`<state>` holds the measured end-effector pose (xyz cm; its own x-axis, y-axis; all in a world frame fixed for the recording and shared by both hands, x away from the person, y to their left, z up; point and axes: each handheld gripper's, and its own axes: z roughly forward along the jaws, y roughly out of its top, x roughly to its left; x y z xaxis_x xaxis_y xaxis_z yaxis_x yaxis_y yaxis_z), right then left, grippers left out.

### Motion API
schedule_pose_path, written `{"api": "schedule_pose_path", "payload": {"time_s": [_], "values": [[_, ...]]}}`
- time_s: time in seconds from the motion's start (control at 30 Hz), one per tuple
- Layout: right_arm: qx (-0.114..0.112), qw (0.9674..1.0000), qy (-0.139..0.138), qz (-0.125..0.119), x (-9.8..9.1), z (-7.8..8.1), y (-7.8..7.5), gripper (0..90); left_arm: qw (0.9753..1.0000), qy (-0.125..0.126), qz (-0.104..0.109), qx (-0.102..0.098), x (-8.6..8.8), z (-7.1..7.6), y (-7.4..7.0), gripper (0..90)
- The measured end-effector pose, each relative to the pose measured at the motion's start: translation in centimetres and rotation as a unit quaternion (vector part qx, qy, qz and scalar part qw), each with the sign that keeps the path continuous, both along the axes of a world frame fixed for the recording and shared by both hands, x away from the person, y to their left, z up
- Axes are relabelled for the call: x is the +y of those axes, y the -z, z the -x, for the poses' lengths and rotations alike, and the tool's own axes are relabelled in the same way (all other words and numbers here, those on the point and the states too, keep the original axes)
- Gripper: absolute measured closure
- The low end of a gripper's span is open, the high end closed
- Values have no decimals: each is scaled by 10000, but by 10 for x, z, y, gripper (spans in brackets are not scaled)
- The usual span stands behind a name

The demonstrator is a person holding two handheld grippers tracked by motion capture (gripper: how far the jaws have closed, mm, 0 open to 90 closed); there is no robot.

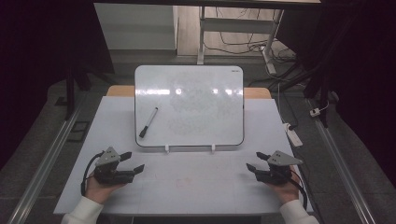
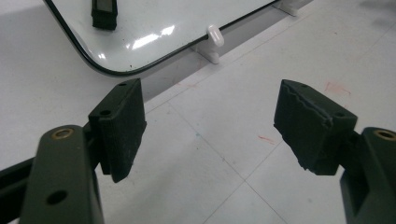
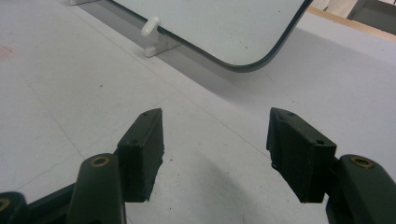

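Both tongs rest spread and empty on the tabletop [image 1: 187, 186]. The marker [image 1: 148, 122] lies on the whiteboard [image 1: 196, 107], beyond the left tongs [image 1: 132, 162], its long axis angled away rightward. The right tongs [image 1: 256, 161] sit farther off.

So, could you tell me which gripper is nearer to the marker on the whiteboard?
Left. The left gripper sits just below the marker, near the whiteboard's lower left corner; the right gripper is across the table, far to the marker's right.
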<state>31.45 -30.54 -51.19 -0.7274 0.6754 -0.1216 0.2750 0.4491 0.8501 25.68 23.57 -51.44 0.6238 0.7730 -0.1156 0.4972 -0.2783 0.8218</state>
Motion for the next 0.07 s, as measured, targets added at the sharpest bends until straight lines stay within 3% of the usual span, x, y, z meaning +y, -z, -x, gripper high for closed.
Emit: {"api": "schedule_pose_path", "payload": {"time_s": [0.07], "values": [[-1,10000,2,4,0,0,0,366,10000,6,-9,3,0,0,0,256]]}}
